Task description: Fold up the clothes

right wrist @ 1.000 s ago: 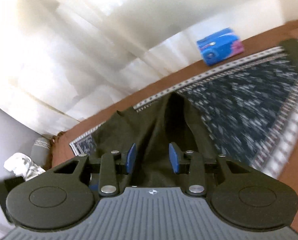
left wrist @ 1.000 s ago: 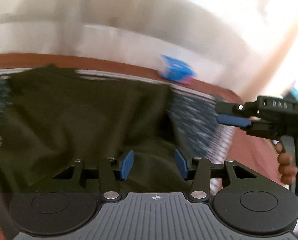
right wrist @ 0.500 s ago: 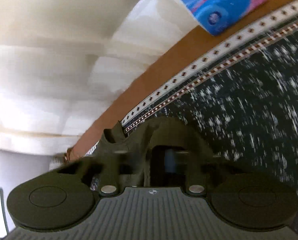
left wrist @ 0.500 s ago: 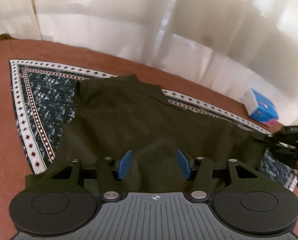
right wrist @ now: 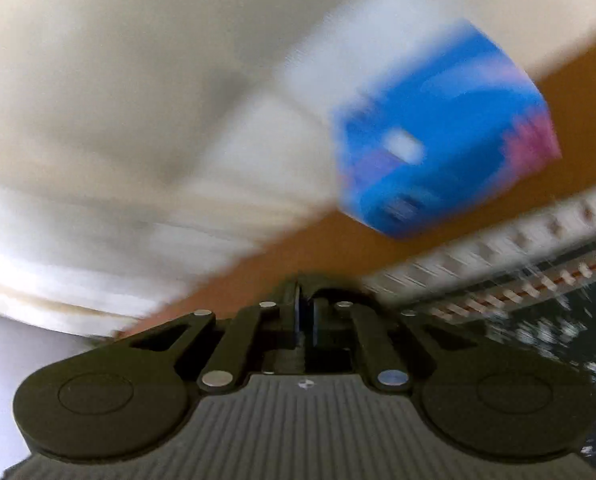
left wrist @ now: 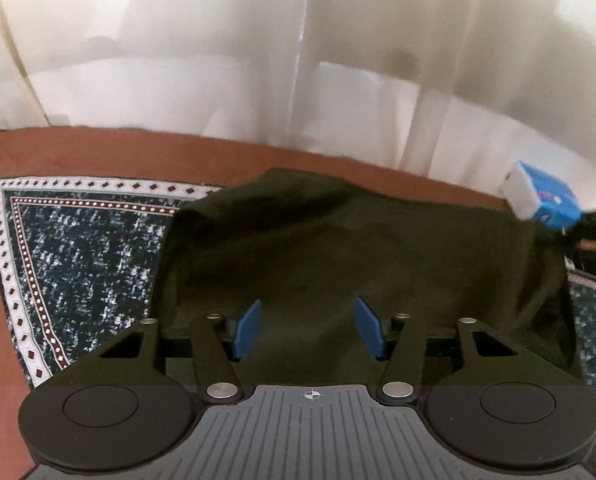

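Note:
A dark green garment [left wrist: 357, 248] lies spread on a patterned rug [left wrist: 90, 248], its far edge bunched up. My left gripper [left wrist: 307, 330] hovers open over the garment's near part, its blue pads [left wrist: 248, 330] wide apart and pressing nothing. At the right edge of the left wrist view, my right gripper [left wrist: 577, 236] holds the garment's far right corner, raised off the rug. In the blurred right wrist view, the right gripper [right wrist: 306, 312] has its pads almost together on a thin dark fold, and its jaws are opening slightly.
A blue tissue box [left wrist: 545, 200] [right wrist: 437, 152] stands on the brown surface [left wrist: 98, 152] beyond the rug's far right corner, close in front of the right gripper. White curtains [left wrist: 298, 60] hang behind. The rug's bordered edge [right wrist: 537, 264] runs right of the right gripper.
The right jaws went from open to nearly closed on the garment and carried its corner toward the blue box. The left gripper moved along the garment, which now lies wider across the rug.

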Tool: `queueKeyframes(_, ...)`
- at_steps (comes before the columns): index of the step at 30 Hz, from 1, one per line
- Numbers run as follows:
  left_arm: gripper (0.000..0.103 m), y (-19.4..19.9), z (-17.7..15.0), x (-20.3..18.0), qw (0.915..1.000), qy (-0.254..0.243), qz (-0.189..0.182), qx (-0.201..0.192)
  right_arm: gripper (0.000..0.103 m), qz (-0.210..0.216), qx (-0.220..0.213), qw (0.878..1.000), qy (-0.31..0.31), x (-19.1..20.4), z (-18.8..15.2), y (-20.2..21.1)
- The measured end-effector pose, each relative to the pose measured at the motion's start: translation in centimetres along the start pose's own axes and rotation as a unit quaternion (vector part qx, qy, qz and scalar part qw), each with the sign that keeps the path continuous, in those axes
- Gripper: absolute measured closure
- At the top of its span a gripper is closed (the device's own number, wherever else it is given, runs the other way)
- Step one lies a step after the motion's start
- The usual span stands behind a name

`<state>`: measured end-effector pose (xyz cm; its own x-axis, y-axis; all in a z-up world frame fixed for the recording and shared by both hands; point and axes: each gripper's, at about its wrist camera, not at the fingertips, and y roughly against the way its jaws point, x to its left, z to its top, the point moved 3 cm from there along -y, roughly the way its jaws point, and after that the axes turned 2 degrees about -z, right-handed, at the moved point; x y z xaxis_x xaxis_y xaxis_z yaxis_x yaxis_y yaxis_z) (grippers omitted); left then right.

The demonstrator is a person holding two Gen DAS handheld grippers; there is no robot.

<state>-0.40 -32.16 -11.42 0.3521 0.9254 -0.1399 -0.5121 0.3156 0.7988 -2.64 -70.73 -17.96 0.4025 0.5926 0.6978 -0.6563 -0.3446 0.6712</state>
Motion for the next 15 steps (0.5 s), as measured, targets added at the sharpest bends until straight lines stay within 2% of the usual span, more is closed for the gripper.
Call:
queueKeyframes(2, 0.036, 0.4, 0.3, 0.9, 0.9999, 0.008, 0.011, -0.009, 0.082, -0.006, -0.004, 1.0, -0.003, -0.9, -0.8, 0.8)
queueKeyframes(3, 0.036, 0.6, 0.4, 1.5, 0.9997, 0.013, 0.015, -0.013, 0.073, -0.001, -0.013, 1.0, -0.001, -1.0, -1.3, 1.6)
queueKeyframes(4, 0.036, 0.8, 0.5, 2.1, 0.9995, 0.018, 0.02, -0.015, 0.058, 0.007, -0.022, 1.0, 0.002, -1.0, -1.8, 2.7)
queueKeyframes(5, 0.036, 0.9, 0.6, 2.8, 0.9993, 0.022, 0.027, -0.017, 0.054, 0.011, -0.029, 0.999, 0.008, -0.8, -2.2, 3.8)
queueKeyframes(7, 0.033, 0.9, 0.9, 4.1, 0.9985, 0.03, 0.041, -0.02, 0.054, 0.017, -0.035, 0.999, 0.036, -0.1, -3.3, 5.9)
queueKeyframes(10, 0.032, -0.3, 1.5, 5.4, 0.9979, 0.046, 0.043, -0.014, 0.054, 0.03, -0.024, 0.997, 0.063, 0.7, -5.3, 7.7)
queueKeyframes(12, 0.032, -1.3, 2.0, 5.6, 0.9979, 0.044, 0.044, -0.014, 0.054, 0.024, -0.011, 0.997, 0.077, 1.2, -6.9, 7.7)
queueKeyframes(15, 0.03, -3.1, 2.9, 5.8, 0.997, 0.028, 0.068, -0.022, 0.054, 0.003, 0.005, 0.996, 0.091, 1.5, -8.9, 7.1)
